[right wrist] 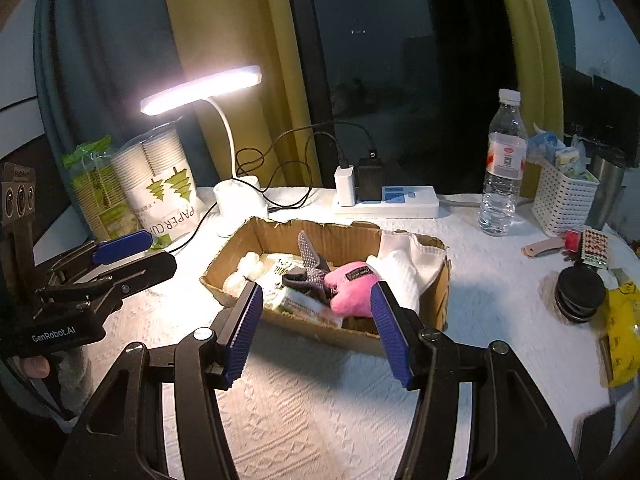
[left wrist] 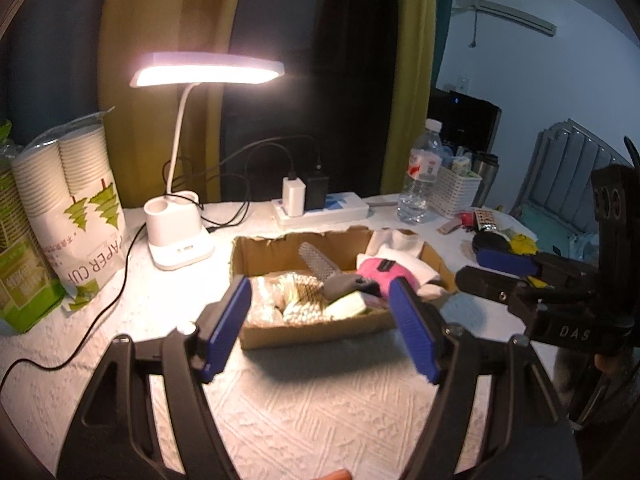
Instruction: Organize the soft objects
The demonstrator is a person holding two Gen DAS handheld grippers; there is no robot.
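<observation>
"PAPER CUP" on cup sleeve (right wrist: 168,196), "GenRobot.AI" on left tool (right wrist: 120,254)

We found the room dim, lit chiefly by the desk lamp (left wrist: 208,69), whose head was blown out to white glare. It brightened the tablecloth (left wrist: 320,408) nearby; the cardboard box (right wrist: 400,340) cast a soft shadow toward us. Fisheye distortion bent the curtains (right wrist: 224,40) (dark vignetting at the corners), and both views were slightly blurred.
</observation>
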